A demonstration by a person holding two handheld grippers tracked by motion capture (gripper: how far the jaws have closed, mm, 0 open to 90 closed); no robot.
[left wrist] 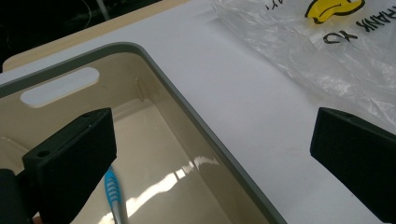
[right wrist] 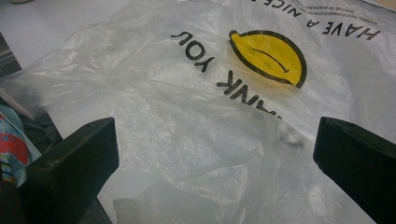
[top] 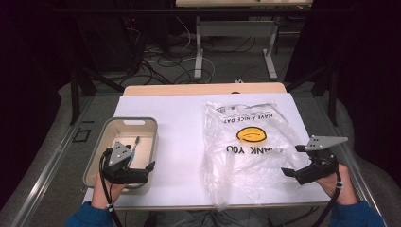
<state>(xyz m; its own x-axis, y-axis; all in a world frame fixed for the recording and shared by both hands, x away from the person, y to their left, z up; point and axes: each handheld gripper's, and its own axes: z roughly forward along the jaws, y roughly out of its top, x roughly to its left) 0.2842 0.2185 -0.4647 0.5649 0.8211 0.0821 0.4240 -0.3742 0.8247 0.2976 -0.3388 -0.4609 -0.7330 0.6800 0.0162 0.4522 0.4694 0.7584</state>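
Between the two tongs lies bare white table (top: 179, 142), with the work split to either side. Left tongs (top: 150, 166) hang over the near end of a beige bin (top: 97, 156), jaws spread wide and empty; just ahead of them and a little inboard, a blue toothbrush (top: 135, 144) lies on the bin's floor, its ribbed handle showing by the near jaw in the left gripper view (left wrist: 112, 186). Right tongs (top: 288, 171) rest at the outer near edge of a clear plastic bag (top: 246, 142), also wide, nothing gripped, the crumpled film spread flat before them. I'd judge this the very start: toothbrush not yet picked, bag not yet opened. Next, the left pair probably needs to dip into the bin and close across the thin handle, while the right pinches a loose fold at the bag's mouth to lift it open. Thin film may slip.
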